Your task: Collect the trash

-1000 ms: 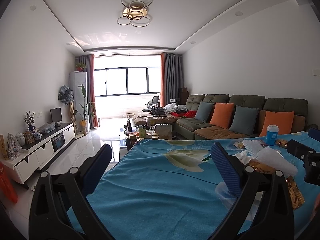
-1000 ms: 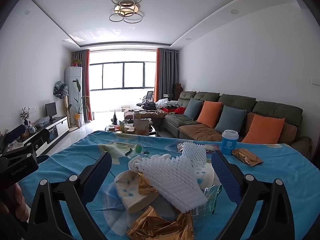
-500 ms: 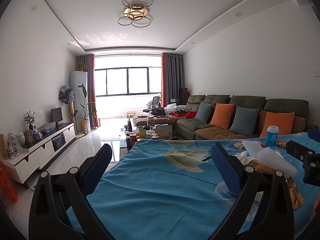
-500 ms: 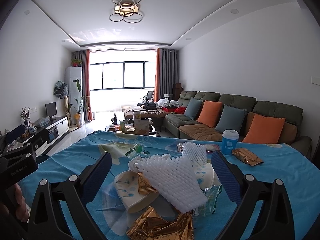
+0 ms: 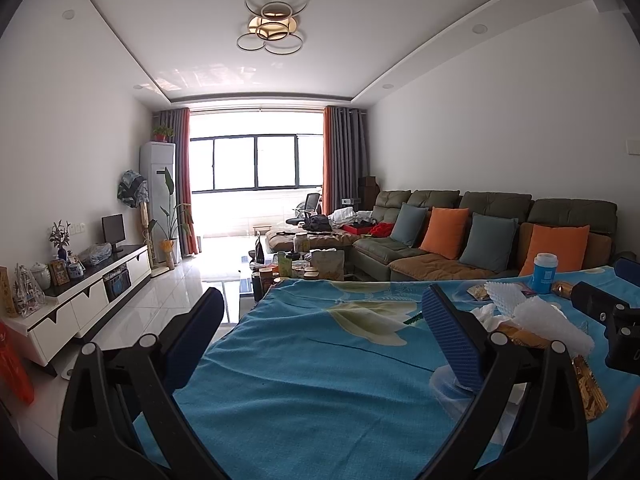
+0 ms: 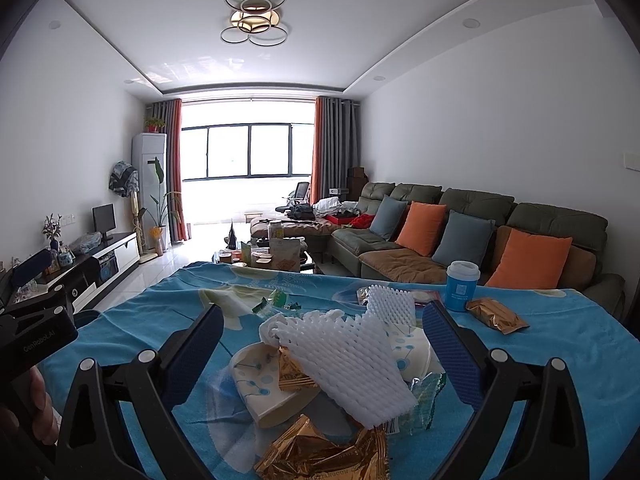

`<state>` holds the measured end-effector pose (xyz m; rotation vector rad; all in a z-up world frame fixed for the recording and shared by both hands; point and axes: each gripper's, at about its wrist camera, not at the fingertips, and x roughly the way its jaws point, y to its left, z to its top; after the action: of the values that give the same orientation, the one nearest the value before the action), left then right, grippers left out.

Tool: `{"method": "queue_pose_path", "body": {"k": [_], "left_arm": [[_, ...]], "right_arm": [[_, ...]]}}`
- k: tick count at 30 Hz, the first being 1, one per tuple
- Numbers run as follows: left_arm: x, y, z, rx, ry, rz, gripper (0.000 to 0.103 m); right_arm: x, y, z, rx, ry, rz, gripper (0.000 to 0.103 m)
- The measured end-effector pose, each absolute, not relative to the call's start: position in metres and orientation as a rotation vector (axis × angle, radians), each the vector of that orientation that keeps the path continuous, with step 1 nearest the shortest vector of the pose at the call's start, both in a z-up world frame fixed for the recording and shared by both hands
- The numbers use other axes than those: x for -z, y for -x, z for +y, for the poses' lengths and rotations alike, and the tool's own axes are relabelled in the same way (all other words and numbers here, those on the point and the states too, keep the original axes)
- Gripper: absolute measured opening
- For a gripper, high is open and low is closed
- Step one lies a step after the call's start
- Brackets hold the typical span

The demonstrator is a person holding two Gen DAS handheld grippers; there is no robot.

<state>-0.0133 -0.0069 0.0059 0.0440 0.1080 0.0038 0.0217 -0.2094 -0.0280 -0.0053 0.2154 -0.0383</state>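
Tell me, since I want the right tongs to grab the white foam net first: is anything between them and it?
Nothing visible is. The right tongs are open, and the white foam net lies on top of the trash pile between their fingers, over a paper cup and gold wrappers.

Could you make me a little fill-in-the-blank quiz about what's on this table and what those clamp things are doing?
1. The tablecloth is mostly ____.
2. Both jaws of the right hand-held gripper stand ____, holding nothing.
3. The white foam net lies on top of the trash ____.
4. The blue cup stands ____ beside a gold wrapper.

Missing words: blue; open; pile; upright
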Motion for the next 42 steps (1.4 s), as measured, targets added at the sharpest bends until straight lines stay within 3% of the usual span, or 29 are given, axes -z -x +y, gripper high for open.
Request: {"method": "queue_pose_path", "body": {"k": [31,42], "left_arm": [[-0.001,0.009,-0.012,0.009,-0.054,0.131,0.097],[0.022,-0.017,-0.029,0.197,-0.083,0.303,0.097]], "right_arm": [[0.028,-0.021,-0.214,0.031,-0.002,0.23,0.096],[0.051,-0.049,-0.246,0.027,-0.05,0.425,0.096]]}}
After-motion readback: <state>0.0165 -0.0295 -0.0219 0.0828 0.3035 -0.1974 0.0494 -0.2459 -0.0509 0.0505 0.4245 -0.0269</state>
